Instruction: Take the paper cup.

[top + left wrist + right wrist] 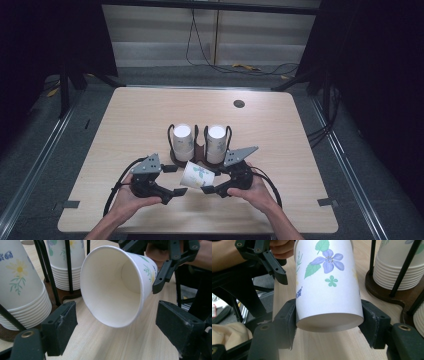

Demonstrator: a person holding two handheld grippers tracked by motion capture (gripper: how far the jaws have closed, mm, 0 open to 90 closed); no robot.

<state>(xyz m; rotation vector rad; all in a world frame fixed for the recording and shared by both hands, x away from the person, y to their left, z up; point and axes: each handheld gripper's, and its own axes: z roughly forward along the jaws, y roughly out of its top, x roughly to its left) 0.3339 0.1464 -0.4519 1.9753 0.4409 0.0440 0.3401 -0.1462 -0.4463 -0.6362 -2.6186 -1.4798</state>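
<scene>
One white flower-printed paper cup [196, 175] lies tipped sideways at lower centre of the high view, its base end clamped between the right gripper [210, 189] jaws, its open mouth pointing left toward the left gripper [176, 192]. Left gripper jaws stand wide open, holding nothing, just beside the cup rim and nearer it. Behind, a dark wooden two-slot cup rack [176, 158] holds two upside-down cup stacks [183, 142].
</scene>
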